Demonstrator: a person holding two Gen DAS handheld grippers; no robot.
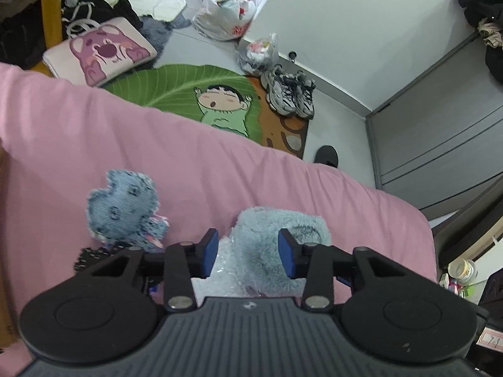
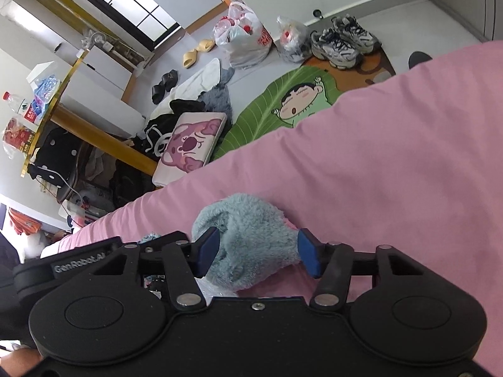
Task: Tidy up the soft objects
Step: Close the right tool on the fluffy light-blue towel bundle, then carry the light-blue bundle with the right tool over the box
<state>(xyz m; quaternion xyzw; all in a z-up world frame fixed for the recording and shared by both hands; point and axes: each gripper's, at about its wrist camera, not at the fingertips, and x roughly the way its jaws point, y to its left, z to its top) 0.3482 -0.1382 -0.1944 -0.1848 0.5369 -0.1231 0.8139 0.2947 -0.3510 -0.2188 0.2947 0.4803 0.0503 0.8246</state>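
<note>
A fluffy light-blue plush (image 1: pixel 276 235) (image 2: pixel 248 232) lies on the pink bed sheet (image 1: pixel 157 157) (image 2: pixel 393 157). My left gripper (image 1: pixel 248 253) is open, and the plush and some crinkly clear plastic (image 1: pixel 220 264) sit between its blue pads. My right gripper (image 2: pixel 259 253) is open wide around the same plush, which fills the gap between its pads. A denim-blue soft toy (image 1: pixel 122 213) rests on the sheet to the left of the left gripper. The left gripper's black body (image 2: pixel 85 264) shows close beside the right one.
Beyond the bed edge the floor holds a green leaf cartoon rug (image 1: pixel 176 88) (image 2: pixel 283 103), a pink bear cushion (image 1: pixel 100 53) (image 2: pixel 191 144), grey sneakers (image 1: pixel 289 94) (image 2: pixel 342 40), plastic bags (image 1: pixel 226 9) (image 2: pixel 245 34), slippers and dark clothes. A grey cabinet (image 1: pixel 440 125) stands at right.
</note>
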